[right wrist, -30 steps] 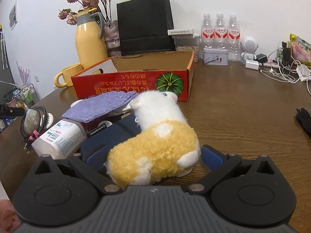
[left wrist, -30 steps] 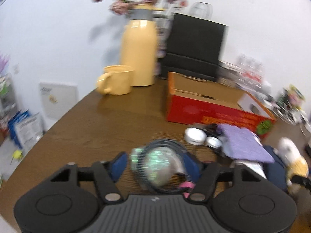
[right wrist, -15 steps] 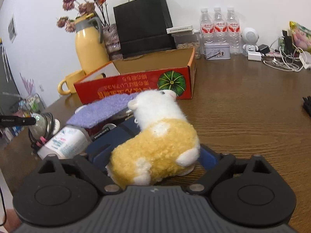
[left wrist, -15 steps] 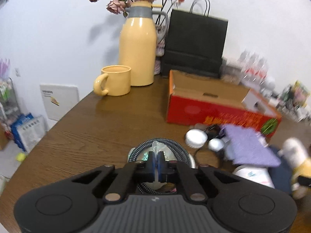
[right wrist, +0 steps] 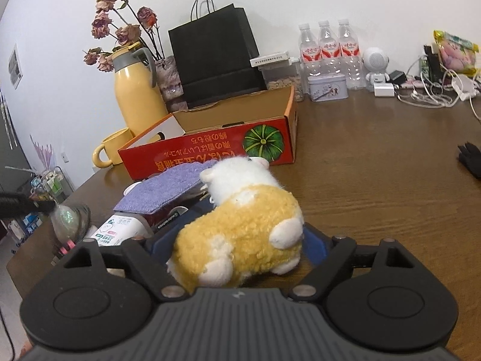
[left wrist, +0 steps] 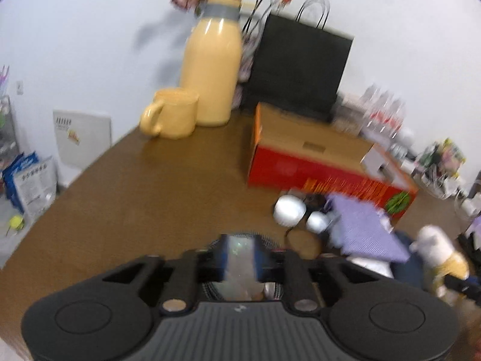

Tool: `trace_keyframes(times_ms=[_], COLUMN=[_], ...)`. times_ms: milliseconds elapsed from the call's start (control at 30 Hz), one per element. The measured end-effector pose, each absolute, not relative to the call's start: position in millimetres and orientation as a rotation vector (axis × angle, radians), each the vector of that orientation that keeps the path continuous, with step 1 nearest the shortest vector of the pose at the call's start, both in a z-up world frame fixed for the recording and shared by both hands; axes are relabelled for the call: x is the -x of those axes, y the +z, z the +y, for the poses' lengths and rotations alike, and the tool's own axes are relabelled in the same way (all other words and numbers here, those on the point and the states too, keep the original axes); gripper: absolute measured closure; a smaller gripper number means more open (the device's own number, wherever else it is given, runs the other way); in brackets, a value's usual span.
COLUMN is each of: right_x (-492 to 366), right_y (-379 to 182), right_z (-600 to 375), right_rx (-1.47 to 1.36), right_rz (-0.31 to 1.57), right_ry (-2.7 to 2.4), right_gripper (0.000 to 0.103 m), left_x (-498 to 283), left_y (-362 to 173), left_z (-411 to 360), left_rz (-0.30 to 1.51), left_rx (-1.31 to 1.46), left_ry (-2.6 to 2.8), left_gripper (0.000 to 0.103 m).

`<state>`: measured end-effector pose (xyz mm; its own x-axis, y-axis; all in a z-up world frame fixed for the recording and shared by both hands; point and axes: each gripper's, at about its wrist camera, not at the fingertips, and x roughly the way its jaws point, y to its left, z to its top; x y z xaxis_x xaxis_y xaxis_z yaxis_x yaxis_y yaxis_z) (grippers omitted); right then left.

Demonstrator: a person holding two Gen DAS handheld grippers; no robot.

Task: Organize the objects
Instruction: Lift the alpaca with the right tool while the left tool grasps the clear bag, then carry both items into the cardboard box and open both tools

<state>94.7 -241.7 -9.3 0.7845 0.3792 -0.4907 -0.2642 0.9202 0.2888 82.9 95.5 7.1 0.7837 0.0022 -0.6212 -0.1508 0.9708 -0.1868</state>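
Observation:
My left gripper (left wrist: pixel 240 255) is shut on a clear plastic bag with a coiled braided cable (left wrist: pixel 240 260), held just above the table; the bag also shows in the right wrist view (right wrist: pixel 67 219). My right gripper (right wrist: pixel 237 240) stands around a yellow and white plush toy (right wrist: pixel 243 231), its blue fingers at both flanks. The open red cardboard box (right wrist: pixel 210 147) lies behind it; in the left wrist view the box (left wrist: pixel 315 165) is at the right.
A purple cloth (right wrist: pixel 168 189), a white bottle (right wrist: pixel 120 230), a dark blue case and two round tins (left wrist: pixel 288 209) lie in a pile by the box. A yellow jug (left wrist: pixel 212 72), yellow mug (left wrist: pixel 173 115), black paper bag (right wrist: pixel 213 57), water bottles (right wrist: pixel 326 48) and cables (right wrist: pixel 433 96) line the wall.
My left gripper closed on the bagged cable and has lifted and shifted it; the view is now blurred. The right gripper has risen a little with the plush between its fingers.

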Motion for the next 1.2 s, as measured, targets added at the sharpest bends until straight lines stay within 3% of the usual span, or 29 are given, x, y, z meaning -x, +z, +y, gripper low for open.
trace_keyframes(times_ms=[67,200,267,333,367,500,800,1200], right_x=[-94.4,-96.3,-100.6,-104.4,-106.1,-103.6,-99.6,-150.9], right_y=[-11.6,-16.4,-18.4,-20.5,-22.3,-20.8,4.3,36.3], right_z=[-242.6,-244.3,-243.5,-241.5,-240.2,-245.3,-254.3,-228.1], right_rx=[-0.231,-0.276,-0.3,-0.315,-0.325,-0.385,-0.44,-0.423], right_rz=[0.586,0.603,0.613,0.621,0.633,0.623,0.519,0.464], right_ry=[0.354,0.347,0.332,0.33,0.332,0.345,0.343,0.352], right_gripper=[0.015,0.009,0.008,0.009,0.021,0.045,0.046,0.046], left_x=[-83.3,-86.5,-93.3,-97.2,-95.5,-82.0,-65.1,-126.5], left_y=[-0.3,-5.6,-11.4,-17.3,-18.1,-5.6,40.7,63.0], left_z=[94.7,86.2,81.1,81.3,81.5,84.9,90.1,60.6], left_rz=[0.679,0.668,0.686,0.697,0.688,0.635,0.503,0.457], left_rx=[0.22,0.158,0.113,0.113,0.123,0.161,0.232,0.219], left_ry=[0.083,0.093,0.127,0.125,0.124,0.091,0.013,-0.052], left_gripper=[0.06,0.055,0.059,0.071,0.075,0.081,0.082,0.082])
